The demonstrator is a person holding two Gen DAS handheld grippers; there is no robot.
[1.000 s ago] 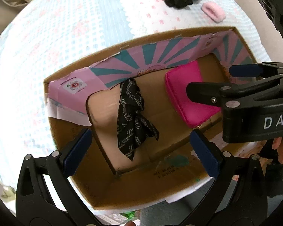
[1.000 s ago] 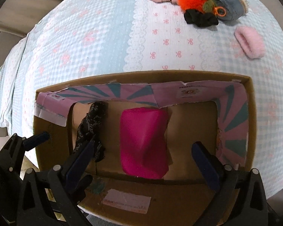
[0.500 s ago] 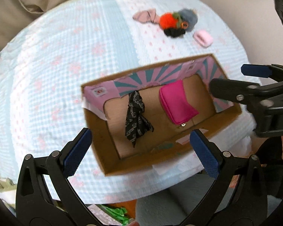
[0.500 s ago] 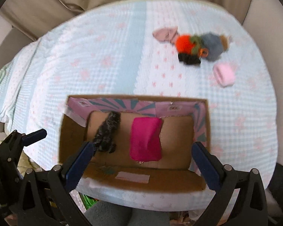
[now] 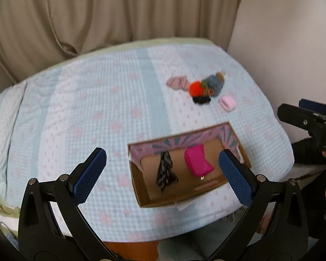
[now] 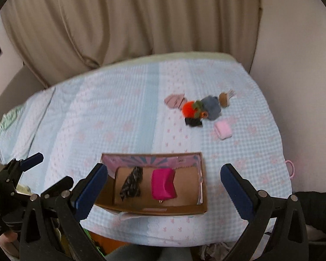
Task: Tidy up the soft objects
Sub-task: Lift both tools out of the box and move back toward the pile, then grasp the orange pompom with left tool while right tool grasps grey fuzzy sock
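Both our left tongs (image 5: 160, 174) and right tongs (image 6: 164, 186) gape wide, empty. Upper right, the pink scrunchie (image 6: 223, 130) looks light and squashy; we judge pinching across its middle best.

Your checked bed cover (image 6: 123, 113) carries the cardboard box (image 6: 203, 195) near and soft items (image 6: 197, 108) far right.

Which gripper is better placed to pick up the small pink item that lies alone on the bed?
Probably the right gripper. The pink item lies beyond the box toward the right side, nearer the right gripper's line. The left gripper is off to the left and would have to cross. Both are open and empty.
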